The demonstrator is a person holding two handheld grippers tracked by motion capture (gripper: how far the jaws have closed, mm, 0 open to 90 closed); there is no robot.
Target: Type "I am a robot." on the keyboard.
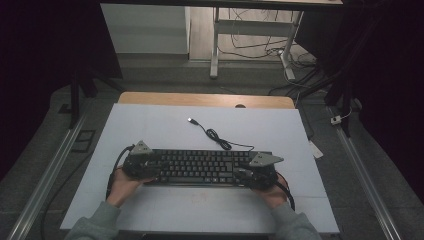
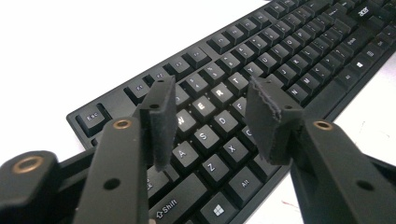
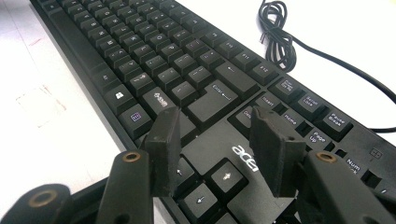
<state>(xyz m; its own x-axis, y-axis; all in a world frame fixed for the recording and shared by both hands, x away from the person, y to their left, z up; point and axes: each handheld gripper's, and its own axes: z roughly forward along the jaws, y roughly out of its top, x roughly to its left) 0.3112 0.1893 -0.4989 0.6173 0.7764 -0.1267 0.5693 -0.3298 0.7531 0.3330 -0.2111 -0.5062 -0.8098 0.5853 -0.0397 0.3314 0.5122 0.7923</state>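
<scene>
Keyboard (image 1: 200,166): lies flat on the white table (image 1: 150,125), near your edge, cable (image 1: 220,139) trailing behind.
Left gripper (image 2: 212,119): your jaws stand apart above the letter keys, holding nothing.
Right gripper (image 3: 219,149): jaws apart over the arrow keys, empty.
Progress: keyboard appears set down; you likely only need to withdraw.

1 keyboard (image 1: 200,166), 1 cable (image 1: 216,136), 2 hand-held grippers, 1 table (image 1: 150,120)

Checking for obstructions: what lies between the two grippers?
In the high view, the keyboard's key rows span from left gripper to right gripper; nothing else lies there.
</scene>
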